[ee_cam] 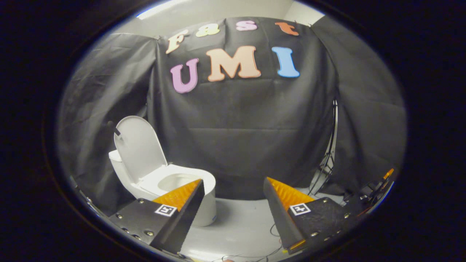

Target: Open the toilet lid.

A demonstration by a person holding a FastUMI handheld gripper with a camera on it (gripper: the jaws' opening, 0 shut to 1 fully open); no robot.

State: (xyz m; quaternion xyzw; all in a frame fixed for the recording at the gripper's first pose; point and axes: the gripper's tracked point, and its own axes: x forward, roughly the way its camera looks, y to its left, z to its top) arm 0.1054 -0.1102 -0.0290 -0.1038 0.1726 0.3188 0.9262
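Black cloth drapes the booth all round, and against it, beyond the left finger, sits the toilet with its lid already up, leaning back nearly upright over the tank side. The seat lies flat around the bowl, uncovered. By the look of things the job is done. That lid reads as a thin, rigid plastic shell, light and smooth, likely slippery, swinging on a rear hinge; the free front edge, now at the top, would be the place to hook or pinch it. The gripper hangs well back from the toilet, fingers spread wide with nothing between them. Pale floor runs underneath, thin cables trailing near the right finger, and a stand rises by the cloth beyond.
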